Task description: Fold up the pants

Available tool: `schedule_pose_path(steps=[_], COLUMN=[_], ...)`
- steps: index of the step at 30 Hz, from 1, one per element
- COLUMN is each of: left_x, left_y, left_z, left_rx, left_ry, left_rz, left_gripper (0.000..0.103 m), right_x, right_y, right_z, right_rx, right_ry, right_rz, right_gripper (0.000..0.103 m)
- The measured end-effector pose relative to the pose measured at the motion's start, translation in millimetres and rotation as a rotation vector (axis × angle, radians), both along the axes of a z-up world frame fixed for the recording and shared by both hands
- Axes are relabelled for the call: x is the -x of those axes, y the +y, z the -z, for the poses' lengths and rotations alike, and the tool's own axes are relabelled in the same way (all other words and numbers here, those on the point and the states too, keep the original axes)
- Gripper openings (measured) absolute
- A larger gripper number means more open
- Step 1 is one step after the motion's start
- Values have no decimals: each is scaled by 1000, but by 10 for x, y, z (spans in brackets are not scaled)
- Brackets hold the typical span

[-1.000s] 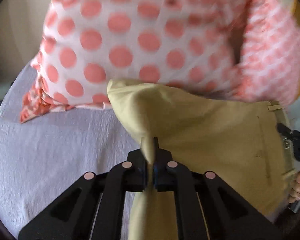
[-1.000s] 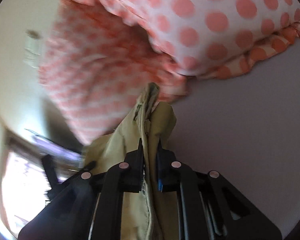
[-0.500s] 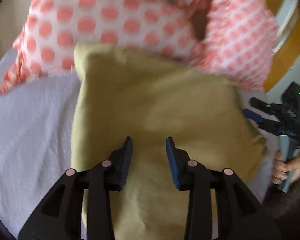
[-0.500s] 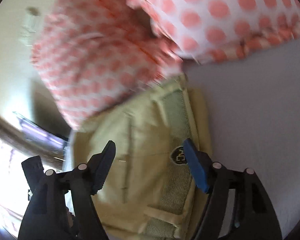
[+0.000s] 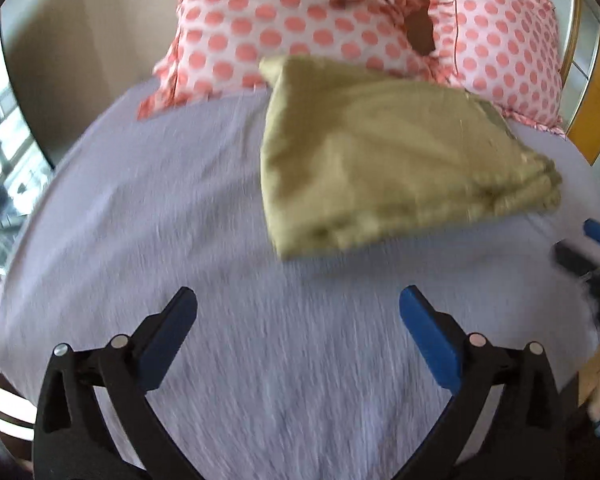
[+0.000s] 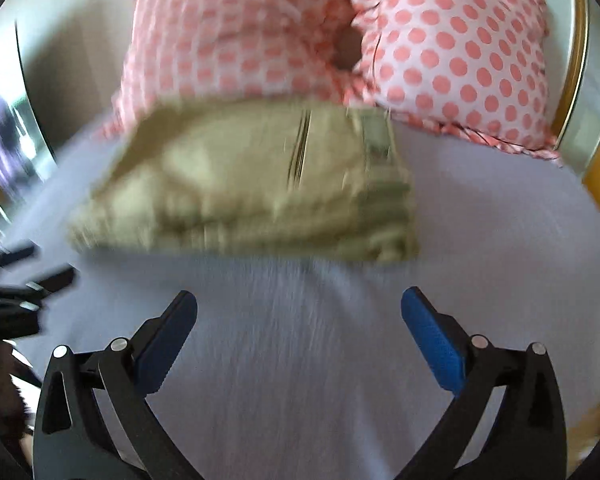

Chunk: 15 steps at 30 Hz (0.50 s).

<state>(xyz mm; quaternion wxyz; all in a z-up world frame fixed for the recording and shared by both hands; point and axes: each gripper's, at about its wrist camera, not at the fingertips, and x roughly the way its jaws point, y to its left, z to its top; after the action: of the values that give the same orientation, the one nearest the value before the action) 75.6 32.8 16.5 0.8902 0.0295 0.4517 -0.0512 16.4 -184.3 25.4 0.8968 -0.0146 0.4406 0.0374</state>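
Note:
The khaki pants [image 5: 388,152] lie folded in a thick stack on the lavender bed sheet [image 5: 180,240], their far edge against the pillows. In the right wrist view the pants [image 6: 252,184] show a pocket seam and the waistband on the right side. My left gripper [image 5: 298,304] is open and empty, hovering over bare sheet short of the pants. My right gripper [image 6: 299,304] is open and empty too, also short of the stack. The right gripper shows at the left view's right edge [image 5: 588,256], and the left gripper at the right view's left edge [image 6: 16,284].
Two white pillows with coral polka dots [image 5: 308,20] [image 6: 460,60] lean behind the pants. A wooden headboard [image 5: 596,112] stands at the far right. A window area [image 5: 0,160] is at the left. The sheet [image 6: 500,240] spreads around the stack.
Both grippers let go of the pants, opened wide and drew back. The pants, held up a second ago, now lie folded flat on the sheet.

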Motion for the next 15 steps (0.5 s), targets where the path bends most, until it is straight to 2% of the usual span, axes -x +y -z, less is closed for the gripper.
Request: schedule_pose_path(steps=[3,6,8,15], left_x=[117,190,233,283], left_y=[-4,-63,-64,-59], left_z=[101,153,168,182], left_rx=[32,-15,-12,-3], left_ry=[13,-1,-21,-57], left_rz=[1,3,11,18], left_gripper=[101,101,101,101], right_x=[14,16,36,73], right_y=[121,79,36,83], right_z=[184,217,245,240], right_rx=[54,7,-44,-31], right_ry=[40,47,53,37], right_rz=[9,45,77,120], right_gripper=[102,102,102,102])
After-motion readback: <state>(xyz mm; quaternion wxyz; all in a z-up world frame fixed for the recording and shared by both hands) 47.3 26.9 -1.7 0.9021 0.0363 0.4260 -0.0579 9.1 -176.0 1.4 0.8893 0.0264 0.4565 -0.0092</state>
